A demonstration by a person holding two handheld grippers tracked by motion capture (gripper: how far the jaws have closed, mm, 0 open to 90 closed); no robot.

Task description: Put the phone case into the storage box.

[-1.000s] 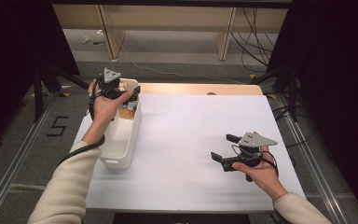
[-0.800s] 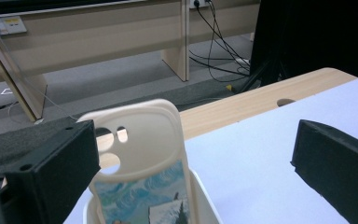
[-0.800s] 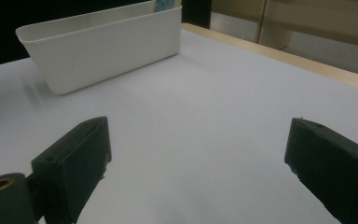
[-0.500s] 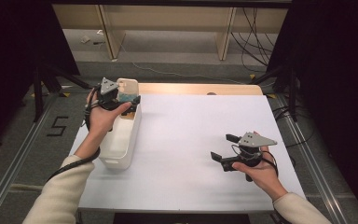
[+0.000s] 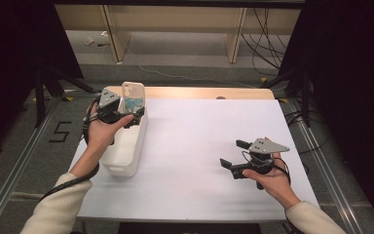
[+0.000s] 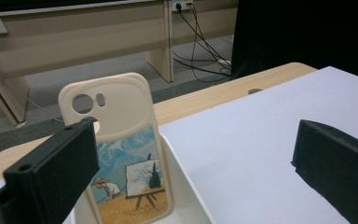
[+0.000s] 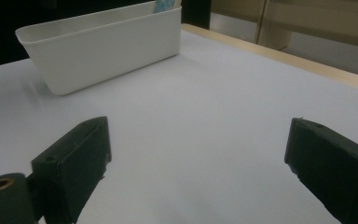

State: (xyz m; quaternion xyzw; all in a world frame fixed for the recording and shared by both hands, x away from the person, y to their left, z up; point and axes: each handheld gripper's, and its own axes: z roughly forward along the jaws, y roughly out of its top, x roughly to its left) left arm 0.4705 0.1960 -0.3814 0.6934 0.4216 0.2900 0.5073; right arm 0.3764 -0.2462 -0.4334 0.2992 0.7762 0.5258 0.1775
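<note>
The fingers of the left gripper (image 5: 130, 113) were spread wide and held nothing. They hung over the far end of the white bin (image 5: 125, 146). A phone case (image 6: 121, 154) with a painted picture stood up in that far end, leaning on the bin's wall. One finger (image 6: 51, 172) was just beside the case, maybe touching it; I could not tell. The fingers of the right gripper (image 5: 234, 157) were spread too, holding nothing, well away from the bin.

I think the case could fall over. It stood on its thin edge, so a bump from that near finger might knock it flat in the bin, or out over the wall. A pinch on only the corner might let it slip.

The bin sat on a white counter (image 5: 199, 146), near its left edge. Past the bin, the counter had a wooden strip (image 5: 199, 92). Behind the bin were a grey floor (image 5: 185, 73), pale wooden legs (image 5: 114, 31), black cables (image 5: 263, 34) and dark curtains (image 5: 350, 73).
</note>
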